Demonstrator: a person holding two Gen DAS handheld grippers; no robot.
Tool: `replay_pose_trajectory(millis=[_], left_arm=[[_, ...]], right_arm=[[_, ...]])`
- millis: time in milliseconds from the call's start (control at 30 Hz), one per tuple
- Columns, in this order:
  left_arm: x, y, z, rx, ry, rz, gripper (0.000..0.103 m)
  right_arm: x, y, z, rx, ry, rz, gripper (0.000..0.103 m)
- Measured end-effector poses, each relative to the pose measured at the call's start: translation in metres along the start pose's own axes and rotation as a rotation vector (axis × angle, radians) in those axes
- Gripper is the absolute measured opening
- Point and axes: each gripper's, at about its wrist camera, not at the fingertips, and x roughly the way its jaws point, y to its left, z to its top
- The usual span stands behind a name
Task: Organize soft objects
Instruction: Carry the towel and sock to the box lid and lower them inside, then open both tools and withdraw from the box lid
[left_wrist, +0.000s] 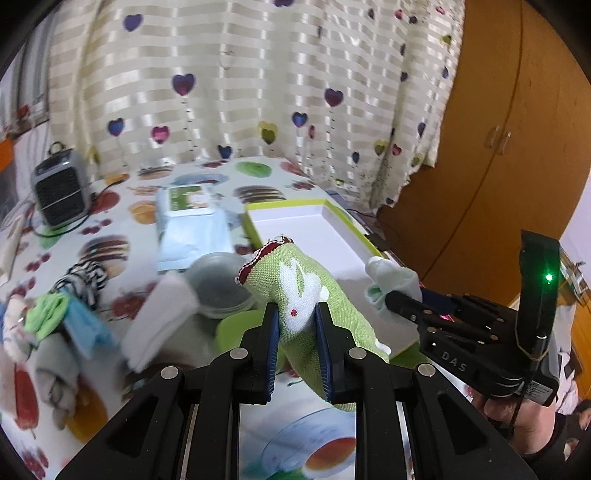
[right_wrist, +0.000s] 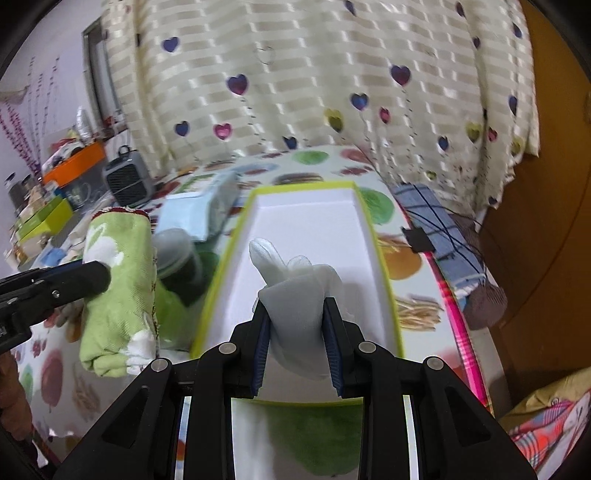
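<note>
My left gripper (left_wrist: 297, 314) is shut on a rolled green towel (left_wrist: 295, 280) with a white rabbit print and a red trim, held above the table. The same green towel (right_wrist: 118, 266) shows at the left of the right wrist view, with the left gripper (right_wrist: 99, 275) clamped on it. My right gripper (right_wrist: 297, 310) is shut on a pale white cloth (right_wrist: 295, 284), hanging over the white box with a lime rim (right_wrist: 384, 266). In the left wrist view the right gripper (left_wrist: 388, 301) holds that white cloth (left_wrist: 388, 275) at the white box's (left_wrist: 306, 221) near right edge.
On the fruit-print tablecloth lie a pile of small cloths (left_wrist: 48, 317), a white folded cloth (left_wrist: 162, 325), a clear lidded bowl (left_wrist: 221, 284), a blue packet (left_wrist: 192, 236) and a grey fan heater (left_wrist: 61, 192). A blue checked cloth (right_wrist: 436, 225) lies at the right table edge. Curtain behind.
</note>
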Motion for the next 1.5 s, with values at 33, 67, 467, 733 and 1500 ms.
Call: replay_pose_trajectory(millis=[33,67,467,733,1500], left_arm=[[0.005,-0.004,0.001,0.008,0.007,-0.008,0.018],[0.009,-0.007,0.002,0.017,0.013,-0.013,0.018],[0.063,-0.026,0.004,0.073,0.109,-0.050,0.019],[0.083,-0.032,0.008,0.095,0.127,-0.061,0.021],[0.012,-0.012,-0.010,0.061,0.044,0.015,0.040]], right_arm=[[0.002,-0.004,-0.001,0.007,0.004,-0.004,0.029],[0.003,-0.007,-0.001,0.009,0.009,-0.006,0.029],[0.011,-0.015,-0.006,-0.010,0.026,-0.009,0.042],[0.002,-0.018,-0.005,-0.003,-0.003,-0.025,0.043],[-0.035,0.012,-0.008,-0.040,-0.066,0.024,0.059]])
